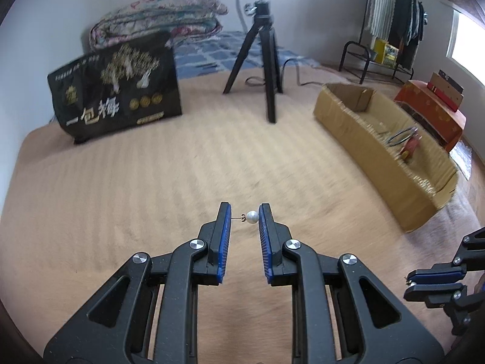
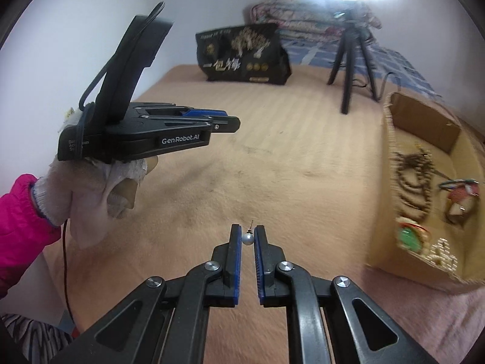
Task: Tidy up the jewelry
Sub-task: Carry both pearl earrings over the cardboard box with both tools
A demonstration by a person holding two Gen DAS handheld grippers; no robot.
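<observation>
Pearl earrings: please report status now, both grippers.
Left gripper shut on pearl earring, held end to end. Right gripper shut on second pearl earring. Cardboard box to the right, path open.

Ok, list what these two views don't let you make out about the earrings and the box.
- Left claw pearl earring: the post tip, hidden against the left pad, left wrist view.
- Right claw earring: the backing is too small, right wrist view.
- Cardboard box contents: motion-blurred, with the near end cut by the edge.
</observation>
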